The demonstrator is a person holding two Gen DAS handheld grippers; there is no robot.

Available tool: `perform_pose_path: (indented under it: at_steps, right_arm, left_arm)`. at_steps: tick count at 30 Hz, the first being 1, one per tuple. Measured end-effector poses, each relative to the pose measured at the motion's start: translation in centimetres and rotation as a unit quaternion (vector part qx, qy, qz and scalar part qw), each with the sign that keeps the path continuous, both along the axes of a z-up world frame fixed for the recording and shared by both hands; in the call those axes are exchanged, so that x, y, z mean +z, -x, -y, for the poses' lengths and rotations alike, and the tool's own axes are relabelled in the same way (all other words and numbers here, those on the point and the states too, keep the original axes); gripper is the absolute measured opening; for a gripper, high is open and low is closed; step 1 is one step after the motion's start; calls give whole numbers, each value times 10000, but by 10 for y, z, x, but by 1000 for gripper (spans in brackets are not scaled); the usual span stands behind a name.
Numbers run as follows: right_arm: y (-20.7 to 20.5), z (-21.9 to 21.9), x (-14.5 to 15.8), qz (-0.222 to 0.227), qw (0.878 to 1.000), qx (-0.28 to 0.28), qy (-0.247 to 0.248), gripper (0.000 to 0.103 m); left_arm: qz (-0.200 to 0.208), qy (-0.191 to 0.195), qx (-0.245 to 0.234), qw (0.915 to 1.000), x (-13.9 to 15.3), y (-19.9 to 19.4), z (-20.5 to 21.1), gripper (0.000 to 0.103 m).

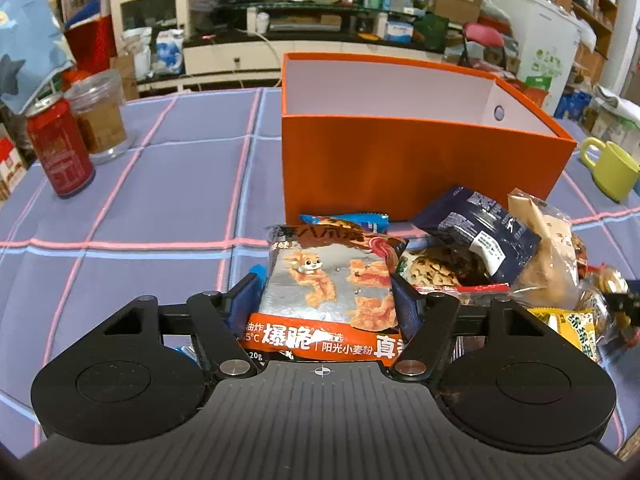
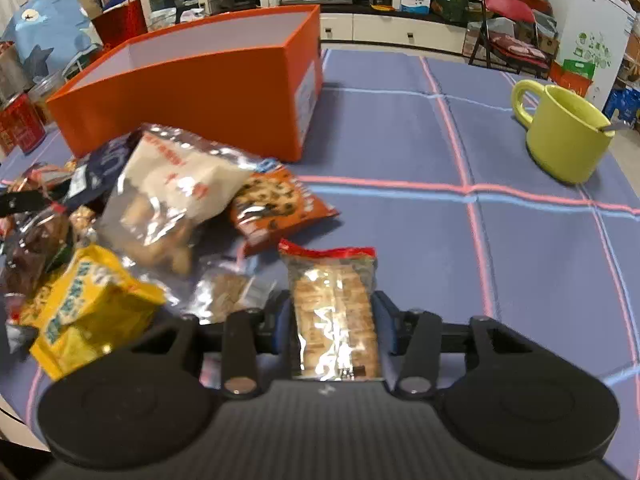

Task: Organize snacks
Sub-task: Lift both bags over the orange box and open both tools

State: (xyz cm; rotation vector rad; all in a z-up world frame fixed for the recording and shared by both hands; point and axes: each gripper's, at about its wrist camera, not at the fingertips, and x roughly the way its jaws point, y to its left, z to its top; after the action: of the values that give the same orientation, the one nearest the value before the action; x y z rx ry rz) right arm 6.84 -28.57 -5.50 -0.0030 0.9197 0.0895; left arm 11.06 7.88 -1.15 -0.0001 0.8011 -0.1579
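Lifting both packets clear matters: left gripper [image 1: 324,292] clamps the silver snack bag [image 1: 320,280], right gripper [image 2: 334,316] the cracker pack [image 2: 334,300]; carry them over the far orange box [image 1: 400,160].

Checked tablecloth [image 1: 168,208]: box [image 1: 400,168], snacks [image 2: 168,200], mug [image 2: 564,132]

Silver-and-orange snack packet [image 1: 328,292]: flat, clamped between the left tool's pads. Clear cracker pack with red top seal [image 2: 334,312]: lengthwise between the right tool's pads. Remaining snack pile [image 2: 132,216]: heaped on the desk beside the orange box [image 2: 208,92], open-topped, white interior, upright.
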Motion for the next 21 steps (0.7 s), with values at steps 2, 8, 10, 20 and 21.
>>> perform_pose_path:
  at_steps: [2,8,10,20,21]
  right_arm:
    - [4,-3,0,19,10000,-46,22,54]
    - [5,-2,1,69,9999,-82,-38,55]
    - [5,-2,0,76,9999,-79,-40,56]
    - [4,0,1,100,9999,-60,-88,45]
    - [4,0,1,114,9999,-78,-100,43]
  left_arm:
    - [23,-74,-5,10000,0,0,3,44]
    - [79,-297,83,9995,-1,4,12,43]
    - [82,-312,150,9994,-2,4,13,43]
    - [104,-285,423,9986,3,5,14,30]
    - [107,-238,441,9987,4,5,13,29]
